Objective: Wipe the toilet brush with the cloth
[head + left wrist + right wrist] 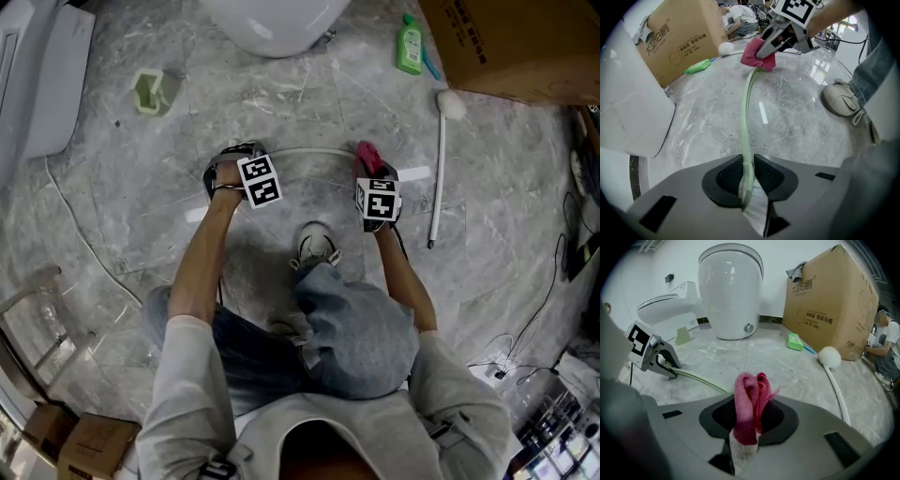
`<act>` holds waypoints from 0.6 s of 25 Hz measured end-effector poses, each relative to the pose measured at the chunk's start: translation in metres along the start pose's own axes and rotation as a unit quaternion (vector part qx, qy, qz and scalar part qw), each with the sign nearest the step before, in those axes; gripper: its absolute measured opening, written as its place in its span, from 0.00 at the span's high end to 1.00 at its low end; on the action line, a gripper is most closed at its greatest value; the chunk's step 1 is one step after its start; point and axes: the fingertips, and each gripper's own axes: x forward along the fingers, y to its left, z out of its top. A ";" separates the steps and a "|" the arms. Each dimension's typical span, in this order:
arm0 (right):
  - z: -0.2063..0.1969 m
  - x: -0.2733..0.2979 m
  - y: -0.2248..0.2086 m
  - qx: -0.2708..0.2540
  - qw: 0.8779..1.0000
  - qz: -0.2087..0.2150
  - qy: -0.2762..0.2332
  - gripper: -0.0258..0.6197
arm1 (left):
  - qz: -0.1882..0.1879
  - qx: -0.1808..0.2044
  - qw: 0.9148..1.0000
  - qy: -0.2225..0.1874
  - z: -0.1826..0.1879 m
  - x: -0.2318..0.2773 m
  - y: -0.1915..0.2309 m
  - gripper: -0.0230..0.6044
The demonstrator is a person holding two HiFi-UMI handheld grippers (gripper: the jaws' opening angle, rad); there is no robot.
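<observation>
My left gripper [230, 176] [748, 177] is shut on one end of the toilet brush's thin pale green handle [747, 126] [305, 151]. The handle runs low over the marble floor towards my right gripper [373, 180] [751, 416]. That gripper is shut on a folded pink cloth [749, 397] [758, 55] [367, 156]. The cloth sits against the handle's far end. In the right gripper view the handle [696, 377] leads from the left gripper [660, 358] and disappears under my right gripper's body.
A white toilet [274, 22] stands ahead, a cardboard box [514, 42] at the back right, with a green bottle [409, 45] beside it. A white long-handled brush [440, 173] lies to the right. A green holder [154, 91] sits back left. My shoe [317, 246] is below the handle.
</observation>
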 end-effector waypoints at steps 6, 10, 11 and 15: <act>0.031 0.012 0.063 -0.031 0.998 0.057 -0.018 0.78 | 0.000 0.002 1.000 0.001 0.000 0.001 -0.001 0.83; 0.051 0.019 0.126 -0.071 0.990 0.118 -0.028 0.78 | 0.000 0.004 1.000 0.002 0.001 0.001 -0.001 0.83; 0.055 0.020 0.140 -0.079 0.988 0.132 -0.029 0.78 | 0.001 0.003 1.000 0.003 0.002 0.001 -0.001 0.83; 0.061 0.020 0.193 -0.093 0.978 0.183 -0.025 0.78 | 0.003 0.003 1.000 0.006 0.001 0.002 0.000 0.83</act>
